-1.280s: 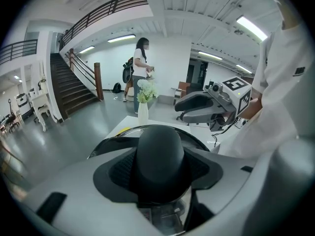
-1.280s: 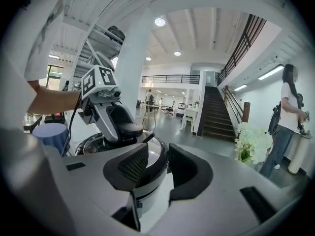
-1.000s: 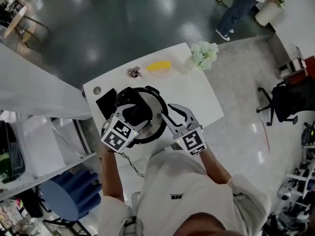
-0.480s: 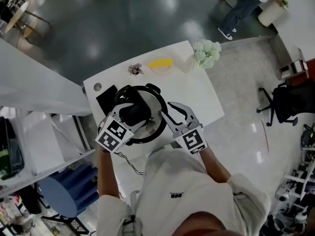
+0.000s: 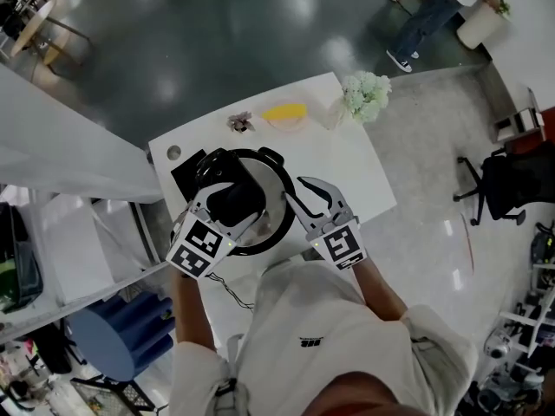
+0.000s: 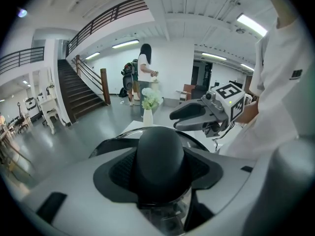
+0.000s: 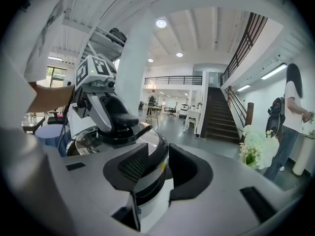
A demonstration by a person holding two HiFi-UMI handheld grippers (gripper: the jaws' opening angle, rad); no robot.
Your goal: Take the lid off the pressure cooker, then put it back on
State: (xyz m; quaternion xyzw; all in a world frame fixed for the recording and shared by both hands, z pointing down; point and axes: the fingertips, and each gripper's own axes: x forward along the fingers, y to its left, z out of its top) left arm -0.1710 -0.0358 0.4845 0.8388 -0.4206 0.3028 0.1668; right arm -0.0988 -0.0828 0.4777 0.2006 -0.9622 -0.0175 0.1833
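Observation:
A steel pressure cooker (image 5: 276, 173) stands on the white table (image 5: 347, 163). Its lid (image 7: 142, 140) has a round black knob (image 6: 160, 156). My left gripper (image 5: 232, 199) is shut on that knob, both pads pressed against its sides; it appears in the right gripper view too, left gripper (image 7: 118, 121). My right gripper (image 5: 305, 199) stands open at the cooker's right side. Through its jaws I see the cooker's wall (image 7: 147, 181), and the pads do not press on it. In the left gripper view the right gripper (image 6: 184, 117) shows beyond the lid.
At the table's far edge stand a vase of white flowers (image 5: 360, 96), a yellow object (image 5: 284, 113) and a small dark item (image 5: 239, 123). A black pad (image 5: 184, 173) lies left of the cooker. A person (image 5: 425, 7) stands beyond the table, with an office chair (image 5: 512, 180) to the right.
My left gripper has risen a little with the knob in its grip, and its marker cube has shifted slightly left. The right gripper has kept still.

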